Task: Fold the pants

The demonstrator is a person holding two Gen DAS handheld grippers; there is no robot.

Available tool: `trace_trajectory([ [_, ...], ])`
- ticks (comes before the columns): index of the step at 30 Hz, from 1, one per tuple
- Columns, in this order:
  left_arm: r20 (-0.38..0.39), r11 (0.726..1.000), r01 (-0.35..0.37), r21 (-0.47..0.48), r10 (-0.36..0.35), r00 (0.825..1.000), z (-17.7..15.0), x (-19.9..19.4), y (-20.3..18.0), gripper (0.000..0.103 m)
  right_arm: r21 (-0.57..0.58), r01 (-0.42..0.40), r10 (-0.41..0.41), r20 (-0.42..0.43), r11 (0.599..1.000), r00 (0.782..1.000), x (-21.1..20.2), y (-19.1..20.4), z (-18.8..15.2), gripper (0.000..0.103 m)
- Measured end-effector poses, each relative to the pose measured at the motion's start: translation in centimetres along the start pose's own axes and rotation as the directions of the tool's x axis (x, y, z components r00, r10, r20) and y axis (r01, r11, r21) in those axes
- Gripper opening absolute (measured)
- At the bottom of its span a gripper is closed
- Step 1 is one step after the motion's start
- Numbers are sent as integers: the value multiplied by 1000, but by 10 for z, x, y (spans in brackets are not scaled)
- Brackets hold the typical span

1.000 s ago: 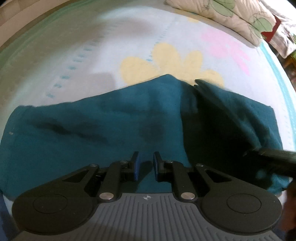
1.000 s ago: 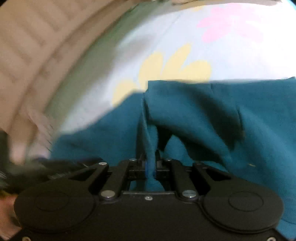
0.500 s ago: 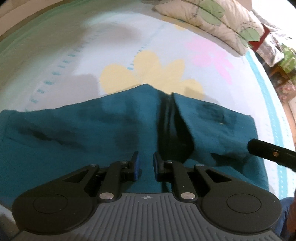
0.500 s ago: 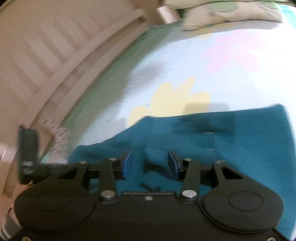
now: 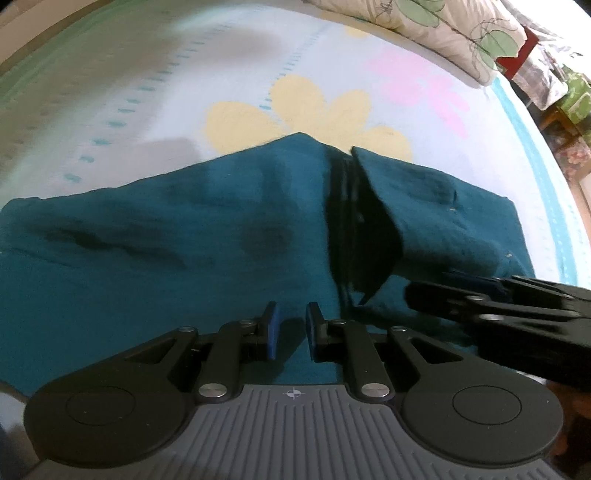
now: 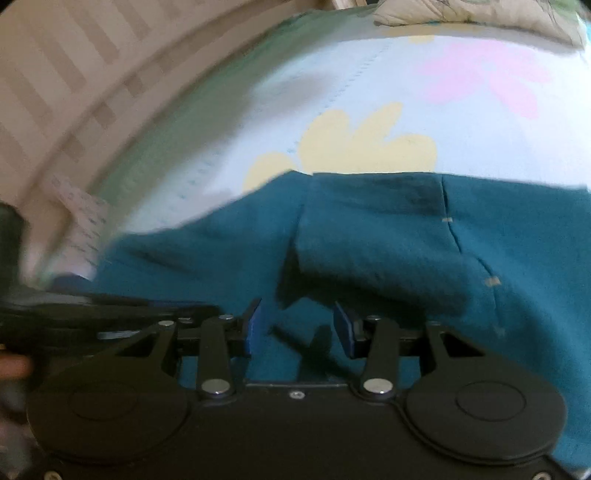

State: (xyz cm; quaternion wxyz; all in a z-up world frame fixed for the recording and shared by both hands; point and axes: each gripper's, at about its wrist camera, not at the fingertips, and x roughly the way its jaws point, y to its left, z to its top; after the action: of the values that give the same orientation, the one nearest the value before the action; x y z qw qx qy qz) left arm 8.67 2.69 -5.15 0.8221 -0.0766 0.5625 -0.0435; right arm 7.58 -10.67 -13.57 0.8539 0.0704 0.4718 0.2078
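Pants beneath both jaws, nothing gripped

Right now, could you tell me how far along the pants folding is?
One fold looks done: a flap lies over the teal pants on the bedsheet. In hand: nothing; the right gripper stands open over the flap's edge, and the left gripper holds nothing. Further folds remain.

A bed with a pale sheet printed with yellow and pink flowers carries teal pants, partly folded, and a leaf-patterned pillow at its far end.
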Motion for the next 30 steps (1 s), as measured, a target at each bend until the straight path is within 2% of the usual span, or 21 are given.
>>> trace_trajectory([
  [2,-1,1000,0,0,0,1000,1,-1,3,16,-19,17,-18,-36,1000,999,8,1,-5,50],
  [3,-2,1000,1,2,-1,1000,1,-1,5,16,-14,18,-18,-50,1000,999,11,0,-9,43],
  [4,-4,1000,1,6,-1,1000,2,0,5,16,-5,13,-13,-51,1000,999,9,-3,-13,8],
  [5,-6,1000,1,13,-1,1000,3,1,4,16,5,3,-3,-35,1000,999,4,-4,-18,5],
  [8,-6,999,17,41,-16,1000,7,5,-1,16,15,-49,49,4,999,999,-15,0,-33,5],
  [12,5,994,51,96,-52,999,17,11,-20,16,11,-109,109,-6,994,994,-31,6,-50,6],
  [15,17,985,95,146,-99,995,26,16,-35,16,15,-116,116,5,993,993,-37,6,-49,15],
  [20,44,957,158,243,-174,984,31,24,-58,16,70,-126,125,19,990,992,-44,-8,-41,16],
  [23,21,945,163,283,-176,984,30,34,-65,16,79,-131,128,42,988,991,-51,-15,-38,16],
  [26,-5,950,133,284,-138,990,30,44,-67,16,79,-137,132,65,987,989,-58,-19,-35,16],
  [30,-5,957,138,254,-142,990,33,46,-64,16,86,-143,136,82,986,987,-65,-27,-33,16],
])
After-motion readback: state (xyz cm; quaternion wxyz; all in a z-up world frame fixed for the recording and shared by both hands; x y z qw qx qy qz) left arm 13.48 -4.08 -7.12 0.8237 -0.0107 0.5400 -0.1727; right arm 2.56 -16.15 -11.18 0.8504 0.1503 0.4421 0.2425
